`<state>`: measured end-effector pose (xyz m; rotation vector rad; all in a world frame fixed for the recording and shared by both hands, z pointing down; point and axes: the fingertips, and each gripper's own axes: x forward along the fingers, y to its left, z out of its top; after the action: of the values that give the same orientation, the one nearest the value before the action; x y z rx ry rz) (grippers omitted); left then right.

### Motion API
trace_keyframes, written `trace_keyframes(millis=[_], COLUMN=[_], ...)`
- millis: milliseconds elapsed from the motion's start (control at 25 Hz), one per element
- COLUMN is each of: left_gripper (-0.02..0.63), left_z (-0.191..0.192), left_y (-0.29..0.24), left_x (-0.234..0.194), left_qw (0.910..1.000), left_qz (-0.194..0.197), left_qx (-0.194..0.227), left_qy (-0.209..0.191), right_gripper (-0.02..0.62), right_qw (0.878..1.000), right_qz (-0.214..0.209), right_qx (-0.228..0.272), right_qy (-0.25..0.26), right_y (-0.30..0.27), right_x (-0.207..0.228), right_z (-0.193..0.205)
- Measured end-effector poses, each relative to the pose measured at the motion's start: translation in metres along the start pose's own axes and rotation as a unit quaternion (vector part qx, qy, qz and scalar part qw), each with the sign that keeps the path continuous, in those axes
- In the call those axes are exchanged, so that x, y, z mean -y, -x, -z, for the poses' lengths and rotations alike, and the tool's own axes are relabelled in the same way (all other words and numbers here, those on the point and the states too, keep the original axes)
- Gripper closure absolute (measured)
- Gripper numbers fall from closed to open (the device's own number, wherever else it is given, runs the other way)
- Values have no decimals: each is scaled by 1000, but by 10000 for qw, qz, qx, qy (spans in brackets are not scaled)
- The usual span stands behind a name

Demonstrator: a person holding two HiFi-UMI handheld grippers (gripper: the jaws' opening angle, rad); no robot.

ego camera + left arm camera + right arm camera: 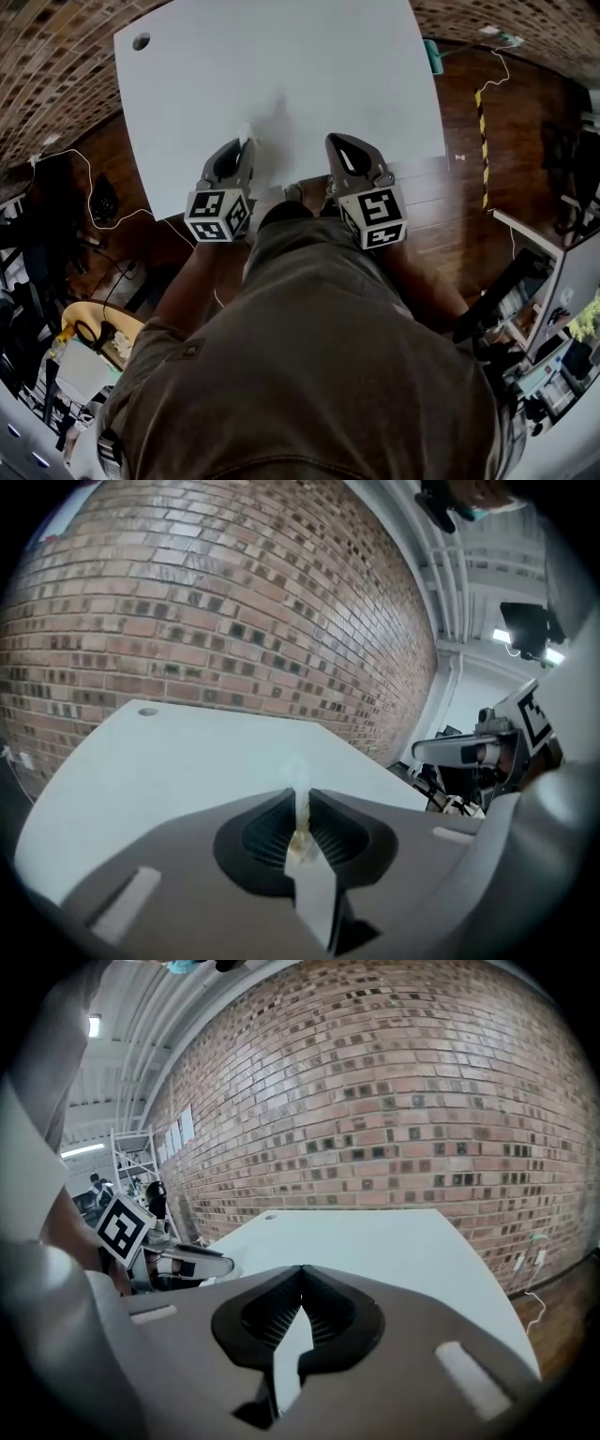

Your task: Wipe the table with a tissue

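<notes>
A white table [281,66] fills the upper head view, with a small round hole [141,41] at its far left corner. My left gripper [246,142] hovers over the table's near edge, shut on a thin white tissue [302,808] that pokes up between the jaws; in the head view the tissue [245,133] shows as a small white tuft at the tips. My right gripper [336,142] is beside it over the near edge, shut with nothing between its jaws [300,1274]. Both grippers are held above the tabletop [187,761].
A brick wall [187,602] stands behind the table's far edge. A dark wooden floor [469,187] surrounds the table, with cables [84,187] at the left, yellow-black tape [483,141] at the right, and cluttered shelves and equipment at both sides.
</notes>
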<state>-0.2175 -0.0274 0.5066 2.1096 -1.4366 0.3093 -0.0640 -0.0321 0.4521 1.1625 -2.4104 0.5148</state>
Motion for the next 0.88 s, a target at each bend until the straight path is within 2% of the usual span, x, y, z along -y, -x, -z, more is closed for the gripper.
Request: trace_keyframes(millis=[200, 400, 640, 880], left_gripper=[561, 561, 563, 562], left_z=[-9, -6, 14, 32], left_y=[15, 35, 65, 96], left_x=[23, 63, 113, 147], left_qw=[9994, 9974, 9940, 9889], left_qz=[-173, -441, -819, -1213], left_qx=[290, 530, 710, 858], left_qy=[-64, -195, -136, -62], right_gripper=[580, 580, 580, 580], right_qw=[9996, 9982, 9961, 9926], right_qz=[-243, -489, -763, -1062], right_qx=[143, 338, 443, 588], right_qy=[-25, 65, -68, 35], right_y=[5, 37, 84, 121], right_x=[-3, 1, 12, 10], right_z=[-1, 7, 34, 45])
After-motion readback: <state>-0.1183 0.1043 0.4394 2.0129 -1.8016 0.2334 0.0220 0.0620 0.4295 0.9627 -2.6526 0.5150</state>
